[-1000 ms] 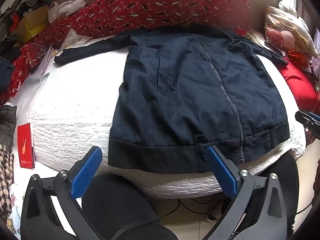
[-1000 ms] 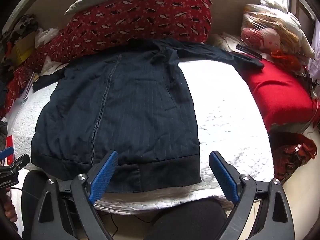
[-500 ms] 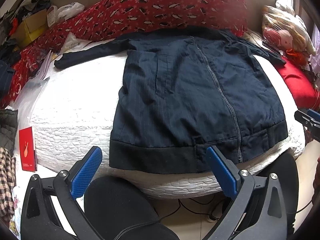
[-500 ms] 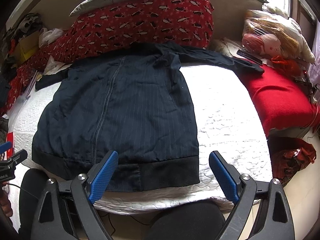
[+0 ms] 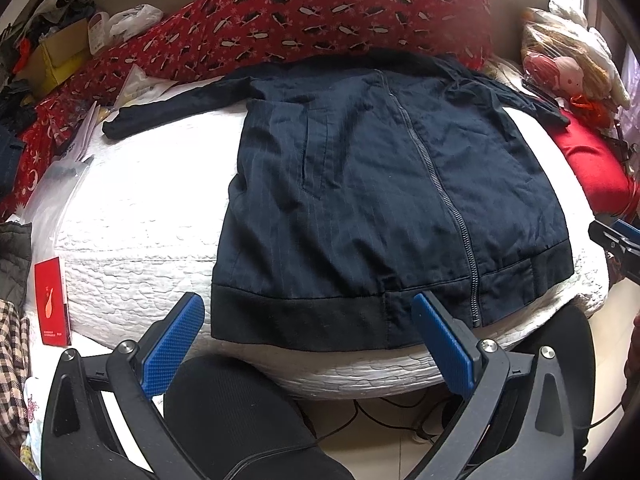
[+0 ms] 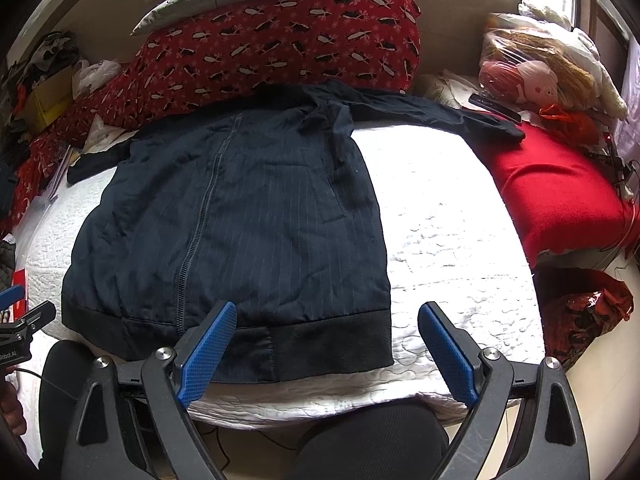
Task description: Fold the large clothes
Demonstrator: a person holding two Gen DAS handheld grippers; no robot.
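A dark navy zip jacket [image 5: 376, 200] lies flat, front up, on a white quilted bed [image 5: 140, 208], hem toward me, both sleeves spread out at the far end. It also shows in the right wrist view [image 6: 240, 232]. My left gripper [image 5: 308, 324] is open and empty, hovering just short of the hem's left half. My right gripper [image 6: 326, 328] is open and empty, just short of the hem's right corner. Each gripper's tip shows at the edge of the other view.
A red patterned bolster [image 5: 304, 20] lies behind the jacket. A red cushion [image 6: 556, 196] and bagged soft toys [image 6: 536, 68] are at the right. A red booklet [image 5: 51, 304], papers and clutter sit at the left. My dark-clad knees [image 5: 240, 412] are below the bed edge.
Both grippers have drawn back and risen slightly, so the jacket sits a little farther away in view. The jacket has not moved. Both stay open.
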